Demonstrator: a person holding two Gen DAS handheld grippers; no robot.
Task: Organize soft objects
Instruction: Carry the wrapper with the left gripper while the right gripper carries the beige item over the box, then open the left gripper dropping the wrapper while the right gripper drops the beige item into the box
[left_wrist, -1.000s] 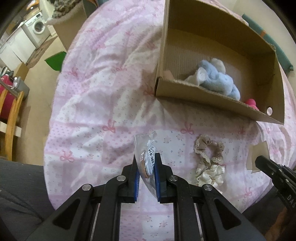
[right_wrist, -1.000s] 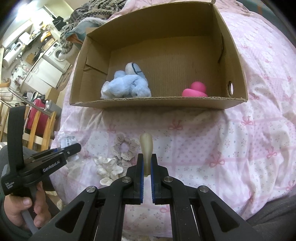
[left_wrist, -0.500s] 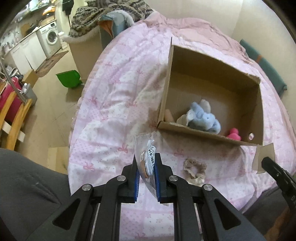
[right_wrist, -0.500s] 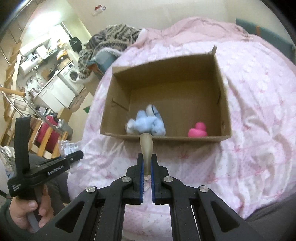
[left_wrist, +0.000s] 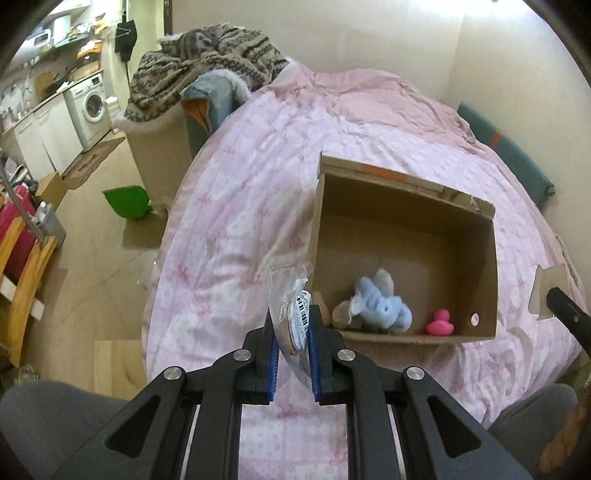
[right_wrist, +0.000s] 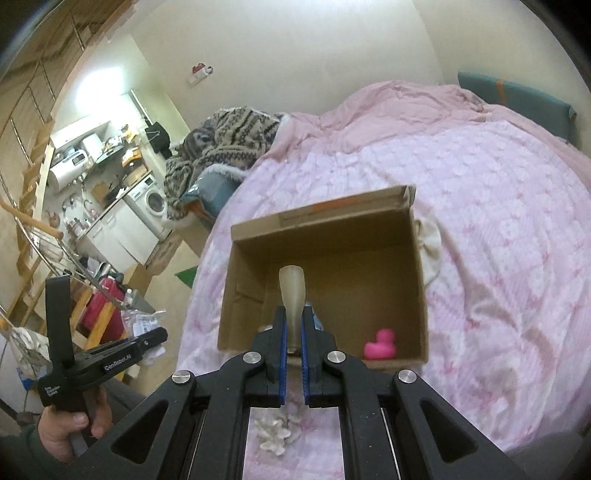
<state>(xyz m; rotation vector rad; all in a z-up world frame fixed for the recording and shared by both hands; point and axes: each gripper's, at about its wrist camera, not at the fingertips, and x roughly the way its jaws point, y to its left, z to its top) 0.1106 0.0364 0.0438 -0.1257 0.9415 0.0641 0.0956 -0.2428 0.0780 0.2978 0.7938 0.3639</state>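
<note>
While tilted downward, both tools (left_wrist: 291, 341) (right_wrist: 294, 341) grip items.

The left gripper (left_wrist: 291, 328) points steeply downward, its blue-padded jaws clamped on something thin. The right gripper (right_wrist: 291, 332) points less steeply down, jaws pressed nearly together on something narrow. In the right wrist view the person's left hand (right_wrist: 70, 430) grips the left gripper's handle
</note>
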